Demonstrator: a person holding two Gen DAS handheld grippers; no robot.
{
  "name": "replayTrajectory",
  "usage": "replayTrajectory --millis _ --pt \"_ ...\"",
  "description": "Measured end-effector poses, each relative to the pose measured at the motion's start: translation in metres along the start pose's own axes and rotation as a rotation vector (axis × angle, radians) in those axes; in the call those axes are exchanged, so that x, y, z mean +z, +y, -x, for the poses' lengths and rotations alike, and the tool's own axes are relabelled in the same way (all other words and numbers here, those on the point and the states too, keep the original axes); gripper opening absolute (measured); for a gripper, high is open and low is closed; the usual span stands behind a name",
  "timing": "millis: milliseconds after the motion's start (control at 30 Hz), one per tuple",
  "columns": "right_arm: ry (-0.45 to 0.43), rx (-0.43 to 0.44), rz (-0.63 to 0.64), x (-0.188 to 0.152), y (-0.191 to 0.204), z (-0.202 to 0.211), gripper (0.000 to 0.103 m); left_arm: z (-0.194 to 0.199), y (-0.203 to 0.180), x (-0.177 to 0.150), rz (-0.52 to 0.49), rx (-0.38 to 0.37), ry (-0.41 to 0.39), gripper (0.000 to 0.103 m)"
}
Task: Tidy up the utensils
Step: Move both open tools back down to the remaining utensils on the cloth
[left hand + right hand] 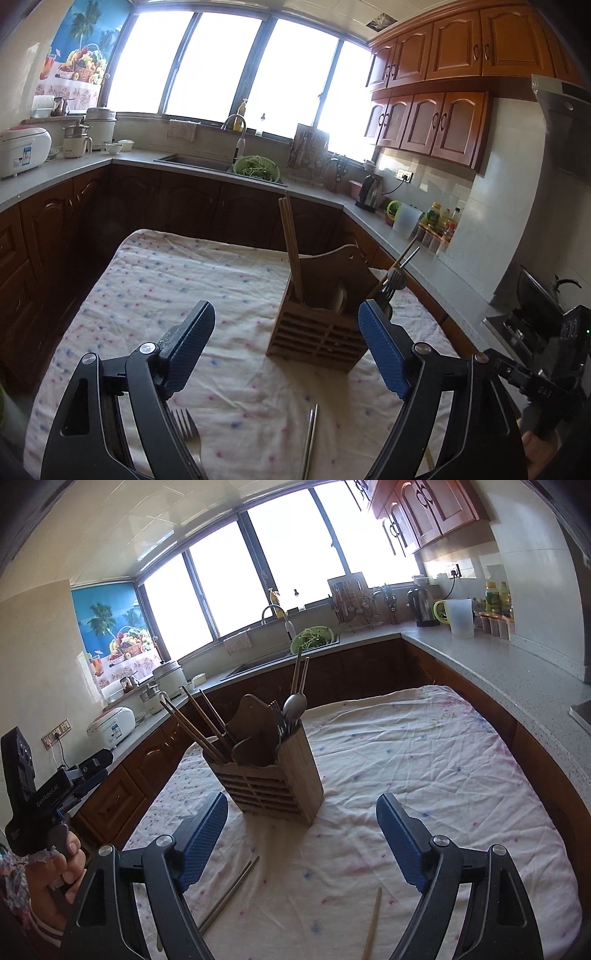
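A wooden utensil holder (314,332) stands on the cloth-covered table (147,295); it also shows in the right wrist view (273,779). It holds wooden chopsticks (291,251), forks (279,720) and a spoon (294,704). On the cloth near me lie a fork (190,435) and a metal chopstick (309,439); the right wrist view shows metal chopsticks (231,893) and a wooden chopstick (372,926). My left gripper (286,317) is open and empty in front of the holder. My right gripper (303,808) is open and empty, just short of the holder.
Kitchen counters wrap around the table, with a sink (195,160), a green colander (257,168), a kettle (370,192), a rice cooker (22,149) and bottles (439,221). The stove (535,314) is at the right.
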State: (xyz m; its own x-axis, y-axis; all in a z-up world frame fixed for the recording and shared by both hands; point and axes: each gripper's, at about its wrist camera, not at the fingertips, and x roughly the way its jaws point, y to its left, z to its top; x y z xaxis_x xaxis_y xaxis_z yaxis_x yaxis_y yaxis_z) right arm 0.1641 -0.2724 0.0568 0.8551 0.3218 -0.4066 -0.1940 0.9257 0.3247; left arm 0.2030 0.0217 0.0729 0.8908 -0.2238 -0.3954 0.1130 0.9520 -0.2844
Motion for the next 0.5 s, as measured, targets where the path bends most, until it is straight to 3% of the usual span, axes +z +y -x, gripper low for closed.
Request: replayTrajectory --millis 167,333,500 --pt "0.011 -0.011 -0.015 -0.021 -0.001 0.018 0.085 0.011 0.004 -0.028 0.003 0.018 0.055 0.083" --pt "0.004 -0.028 -0.022 -0.040 -0.001 0.034 0.097 0.020 0.006 -0.053 -0.002 0.029 0.095 0.086" --pt "0.008 -0.048 -0.028 -0.062 -0.006 0.044 0.099 0.024 0.007 -0.072 -0.005 0.044 0.131 0.089"
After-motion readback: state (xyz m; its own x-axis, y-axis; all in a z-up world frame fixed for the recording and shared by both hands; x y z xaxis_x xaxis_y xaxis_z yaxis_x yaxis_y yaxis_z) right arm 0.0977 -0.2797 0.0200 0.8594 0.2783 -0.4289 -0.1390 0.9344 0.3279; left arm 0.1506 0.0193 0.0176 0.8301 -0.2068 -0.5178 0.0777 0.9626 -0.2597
